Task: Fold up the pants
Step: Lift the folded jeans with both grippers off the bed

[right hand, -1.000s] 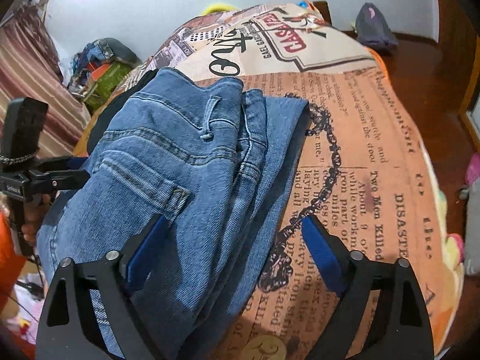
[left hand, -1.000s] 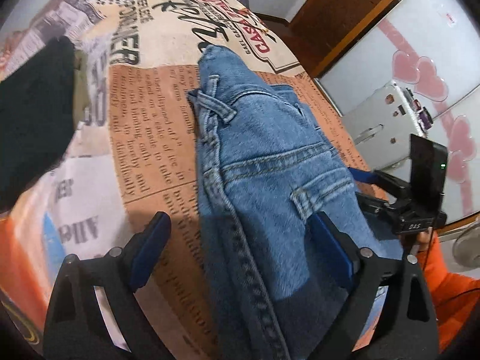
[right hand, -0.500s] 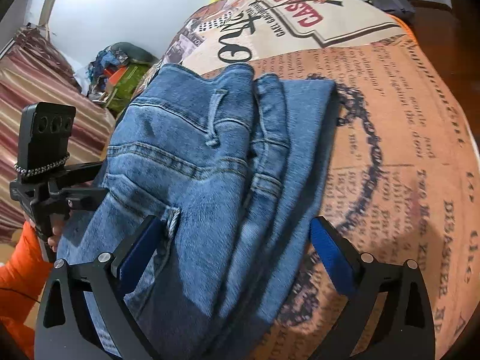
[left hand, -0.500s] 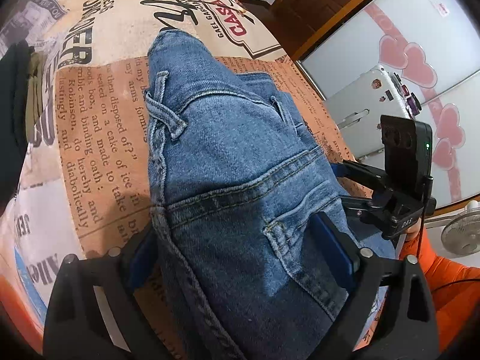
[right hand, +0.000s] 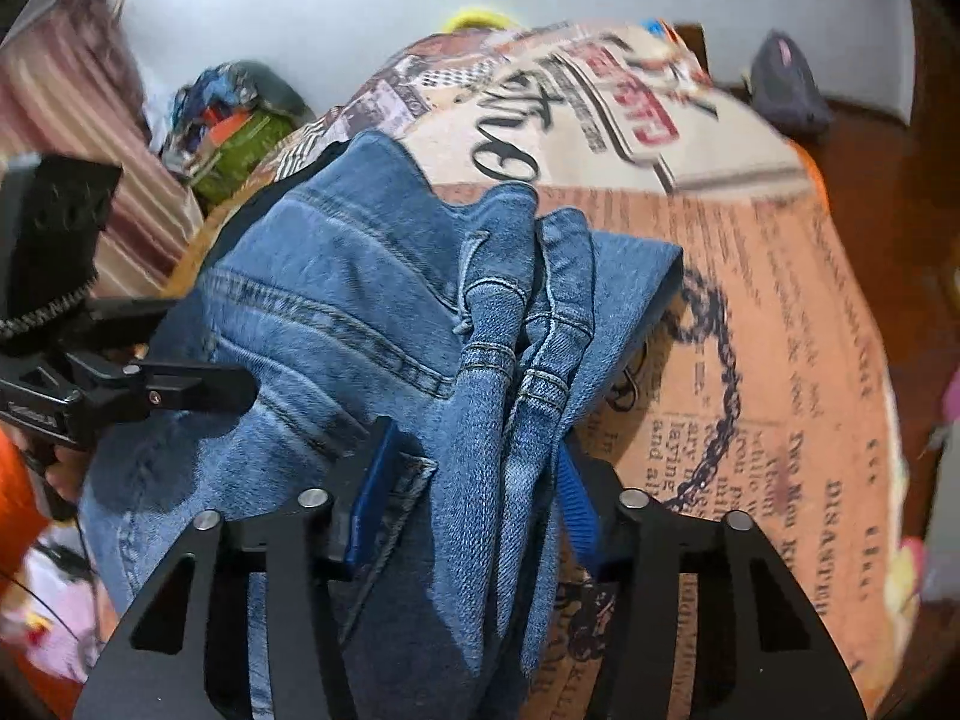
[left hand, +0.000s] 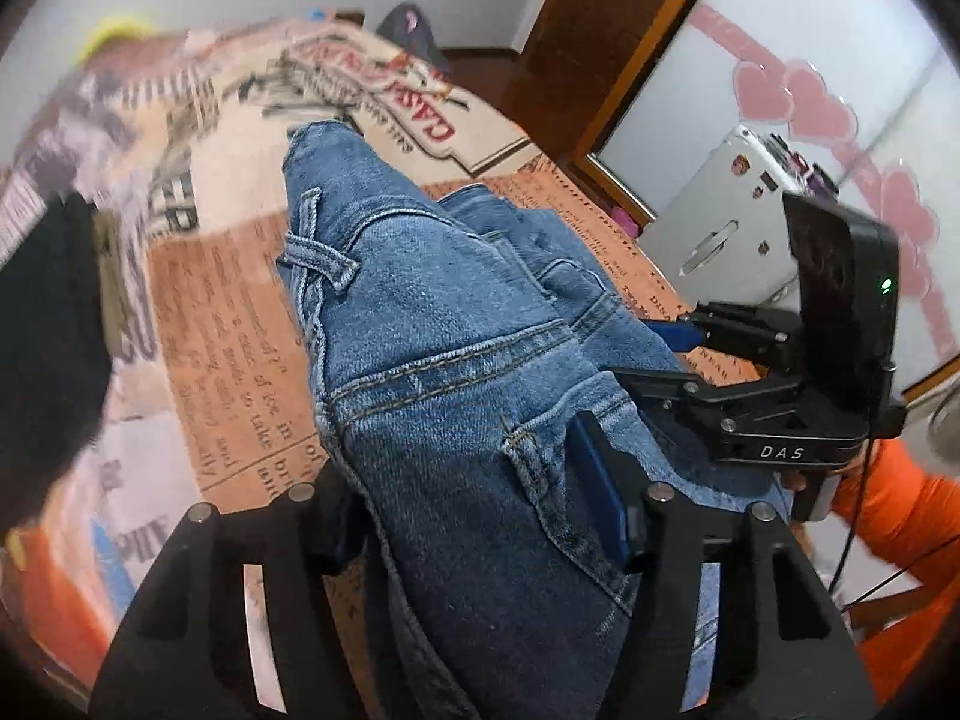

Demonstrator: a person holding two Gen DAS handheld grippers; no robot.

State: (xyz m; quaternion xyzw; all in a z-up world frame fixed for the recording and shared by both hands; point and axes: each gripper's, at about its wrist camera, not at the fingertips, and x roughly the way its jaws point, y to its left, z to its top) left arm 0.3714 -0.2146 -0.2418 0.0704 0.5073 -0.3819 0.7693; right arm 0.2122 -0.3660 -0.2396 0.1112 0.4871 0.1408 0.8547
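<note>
The blue jeans (left hand: pixel 444 354) lie folded in a thick bundle on the newspaper-print bedspread (left hand: pixel 234 312). My left gripper (left hand: pixel 474 498) is shut on the jeans near the back pocket, with denim bunched between its blue pads. My right gripper (right hand: pixel 474 480) is shut on the jeans at the gathered waistband edge (right hand: pixel 510 348). Each gripper shows in the other's view: the right one (left hand: pixel 774 384) at the jeans' right side, the left one (right hand: pixel 120 384) at their left side. The near end of the jeans is lifted off the bed.
A dark garment (left hand: pixel 48 324) lies on the bed to the left. A white cabinet (left hand: pixel 738 216) and a wooden door frame (left hand: pixel 606 54) stand to the right. A pile of clutter (right hand: pixel 234 114) sits by the far wall. An orange sleeve (left hand: pixel 900 516) is at the right.
Both grippers were open astride the jeans; they have closed on the denim and lifted the near end, bunching the fabric. The views tilted upward.
</note>
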